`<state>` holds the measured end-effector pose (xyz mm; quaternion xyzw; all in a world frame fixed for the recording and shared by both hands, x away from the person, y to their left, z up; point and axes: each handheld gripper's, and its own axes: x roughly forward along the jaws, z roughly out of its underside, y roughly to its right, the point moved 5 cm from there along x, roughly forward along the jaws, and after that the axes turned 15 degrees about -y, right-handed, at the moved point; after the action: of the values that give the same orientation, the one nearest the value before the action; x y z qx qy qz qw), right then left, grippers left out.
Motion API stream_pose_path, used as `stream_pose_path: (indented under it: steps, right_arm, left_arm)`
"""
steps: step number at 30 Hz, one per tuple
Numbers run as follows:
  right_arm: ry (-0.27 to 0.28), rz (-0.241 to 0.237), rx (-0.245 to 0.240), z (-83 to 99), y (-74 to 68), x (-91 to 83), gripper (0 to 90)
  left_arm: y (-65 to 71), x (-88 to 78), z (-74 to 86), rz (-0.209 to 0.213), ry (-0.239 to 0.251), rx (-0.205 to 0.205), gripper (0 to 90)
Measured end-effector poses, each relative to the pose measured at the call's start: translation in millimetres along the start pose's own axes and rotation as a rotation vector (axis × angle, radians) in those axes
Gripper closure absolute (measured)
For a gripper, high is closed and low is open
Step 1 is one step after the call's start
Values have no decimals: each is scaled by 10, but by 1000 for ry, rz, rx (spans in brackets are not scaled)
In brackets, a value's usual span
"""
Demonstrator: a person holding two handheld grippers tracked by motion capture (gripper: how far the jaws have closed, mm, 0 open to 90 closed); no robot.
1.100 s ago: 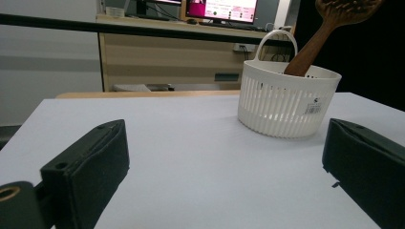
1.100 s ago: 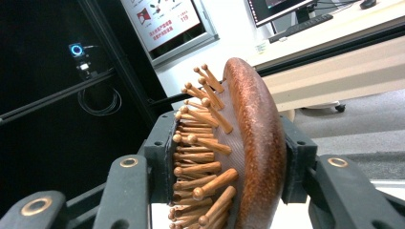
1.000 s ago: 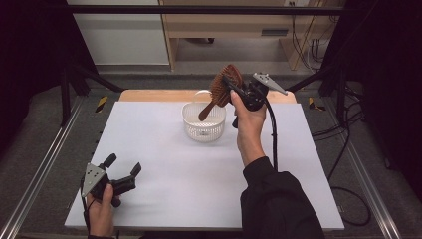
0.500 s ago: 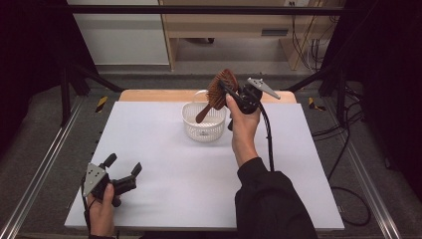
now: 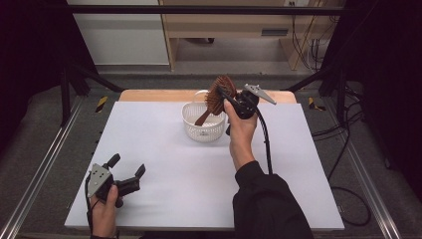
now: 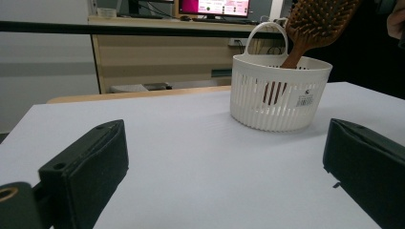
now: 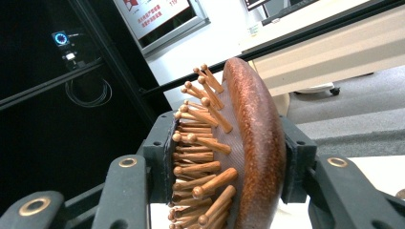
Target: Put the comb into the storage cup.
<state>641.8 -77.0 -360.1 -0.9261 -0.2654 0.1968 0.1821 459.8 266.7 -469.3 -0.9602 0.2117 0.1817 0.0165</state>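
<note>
Right gripper [image 5: 222, 95] clamping wooden hairbrush [image 5: 217, 94], handle tip inside white basket [image 5: 199, 128], left gripper [image 5: 126, 173] spread, unladen

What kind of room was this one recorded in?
Probably a lab or office workspace: a white table inside a black metal frame, a monitor on a wooden desk behind, and loose cables on the floor.

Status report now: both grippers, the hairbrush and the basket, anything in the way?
Right gripper shut on hairbrush, handle tip inside white basket. Left gripper open, empty, low over table. Nothing in the way.
</note>
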Motion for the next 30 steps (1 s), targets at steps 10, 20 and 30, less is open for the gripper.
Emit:
stream_pose_path:
  steps: [10,20,30]
  right_arm:
    - [-10,-4,17,116,-7,122,505]
    - [-9,-6,41,172,25,179,505]
    - [-11,-12,48,215,-2,227,505]
  left_arm:
    - [-14,-7,4,-1,1,-8,15]
    - [-14,-5,6,0,-1,-4,15]
    - [-21,-8,5,0,0,-7,14]
